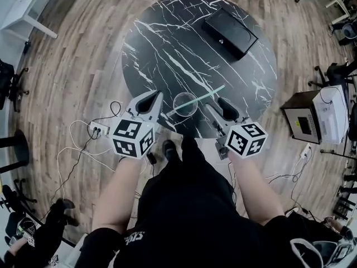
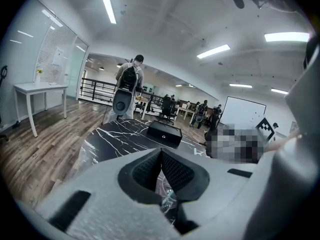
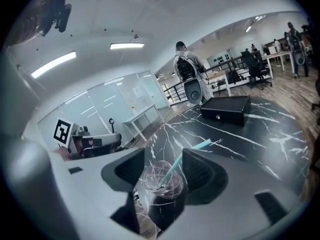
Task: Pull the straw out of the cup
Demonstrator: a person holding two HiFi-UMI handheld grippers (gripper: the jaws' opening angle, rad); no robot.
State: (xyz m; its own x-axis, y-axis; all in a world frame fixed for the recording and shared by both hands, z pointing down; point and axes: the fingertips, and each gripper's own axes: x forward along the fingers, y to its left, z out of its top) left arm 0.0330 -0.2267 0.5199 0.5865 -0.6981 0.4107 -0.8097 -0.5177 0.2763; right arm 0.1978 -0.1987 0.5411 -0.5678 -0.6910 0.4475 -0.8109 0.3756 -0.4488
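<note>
The right gripper (image 3: 165,169) spreads its fingers (image 3: 202,173) wide, holding nothing. The clear cup (image 3: 161,183) and its teal straw (image 3: 176,165) sit just ahead, untouched. The left gripper (image 2: 161,155) has its fingers (image 2: 181,175) pressed together, also empty, just beside the cup. The straw leans in the cup near the edge of the round black bench (image 1: 167,43), well apart from a black box (image 1: 228,32). By this view nothing is done yet: the grasp and the pull both remain.

No text can be read: beside the table (image 1: 167,43), the left gripper's cube (image 1: 132,138) and the right gripper's cube (image 1: 246,139) bear only square coded markers.
</note>
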